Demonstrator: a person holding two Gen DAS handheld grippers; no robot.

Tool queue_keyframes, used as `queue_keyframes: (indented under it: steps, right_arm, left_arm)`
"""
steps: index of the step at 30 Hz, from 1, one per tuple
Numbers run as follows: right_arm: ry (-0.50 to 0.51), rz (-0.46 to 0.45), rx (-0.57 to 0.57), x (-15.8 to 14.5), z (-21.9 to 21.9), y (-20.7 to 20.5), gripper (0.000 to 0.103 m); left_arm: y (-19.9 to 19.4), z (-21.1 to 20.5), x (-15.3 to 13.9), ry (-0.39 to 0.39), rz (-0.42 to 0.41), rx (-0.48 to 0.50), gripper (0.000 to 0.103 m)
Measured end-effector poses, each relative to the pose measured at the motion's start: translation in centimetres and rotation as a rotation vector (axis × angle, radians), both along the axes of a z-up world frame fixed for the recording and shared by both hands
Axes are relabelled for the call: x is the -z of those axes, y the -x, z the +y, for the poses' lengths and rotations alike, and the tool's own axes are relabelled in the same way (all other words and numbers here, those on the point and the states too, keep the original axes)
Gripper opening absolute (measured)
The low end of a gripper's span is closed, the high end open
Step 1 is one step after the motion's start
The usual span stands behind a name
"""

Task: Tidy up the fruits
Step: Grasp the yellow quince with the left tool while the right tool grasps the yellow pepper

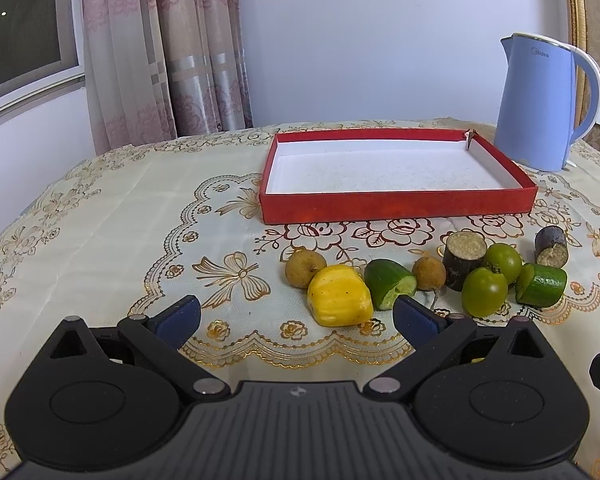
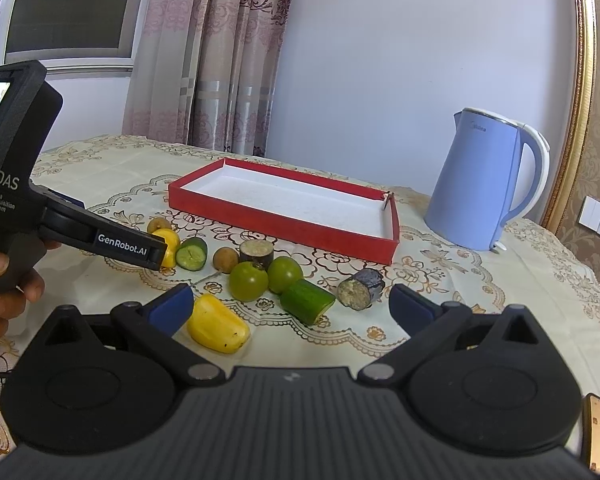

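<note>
Nothing is sorted yet, by the look of it: every piece of fruit lies loose on the worktop (image 1: 100, 208) and the red box (image 1: 396, 202) beyond them holds nothing but its bare white floor. The whole job appears to lie ahead.

The left gripper (image 1: 296, 318) is spread wide and holds nothing. Just ahead of it, between its fingers, sits a yellow fruit (image 1: 338, 295), with a brown round fruit (image 1: 304, 269) touching it on the far side and a cut cucumber piece (image 1: 390, 289) just beside its right finger. Further right run another brown fruit (image 1: 429, 273), a dark cut stalk piece (image 1: 463, 255), two green tomatoes (image 1: 485, 291) and a second cucumber piece (image 1: 542, 285), with one more dark stalk piece (image 1: 552, 246) at the far end.

The right gripper (image 2: 290, 306) is also spread and empty. A second yellow fruit (image 2: 217, 325) lies right by its left finger; a cucumber piece (image 2: 307, 300) and a dark stalk piece (image 2: 360, 289) lie just ahead between the fingers.

A blue kettle (image 2: 482, 184) stands to the right of the box, apart from the fruit
</note>
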State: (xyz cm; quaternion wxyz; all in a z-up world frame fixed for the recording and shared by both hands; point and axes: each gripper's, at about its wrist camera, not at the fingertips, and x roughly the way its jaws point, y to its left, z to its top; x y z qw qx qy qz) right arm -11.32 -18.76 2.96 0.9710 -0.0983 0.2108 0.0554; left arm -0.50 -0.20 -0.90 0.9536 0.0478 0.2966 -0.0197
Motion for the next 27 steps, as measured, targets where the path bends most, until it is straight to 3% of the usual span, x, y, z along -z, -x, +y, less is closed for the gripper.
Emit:
queue_keyframes:
  steps: [7,16,18,20,22,27]
  right_arm:
    - [0.003,0.005,-0.009,0.3,0.5,0.1,0.103]
    - [-0.009,0.026,-0.035,0.6,0.6,-0.6,0.102]
    - [-0.009,0.033,-0.046,0.8,1.0,-0.8,0.089]
    - [-0.017,0.042,-0.054,1.0,1.1,-1.1,0.087]
    - [-0.012,0.053,-0.063,1.2,1.2,-1.3,0.079]
    - [-0.026,0.069,-0.069,1.6,1.3,-1.7,0.078]
  left_arm:
    - [-0.4,0.1,0.1,-0.005,0.007,0.008,0.103]
    - [-1.3,2.3,0.0,0.051,0.029,0.035,0.102]
    - [-1.3,2.5,0.0,0.053,0.03,0.045,0.102]
    - [-1.2,2.5,0.1,0.052,0.035,0.061,0.097]
    - [-1.3,2.4,0.2,0.053,0.049,0.088,0.08]
    - [-1.9,1.9,0.9,0.061,0.096,0.14,0.058]
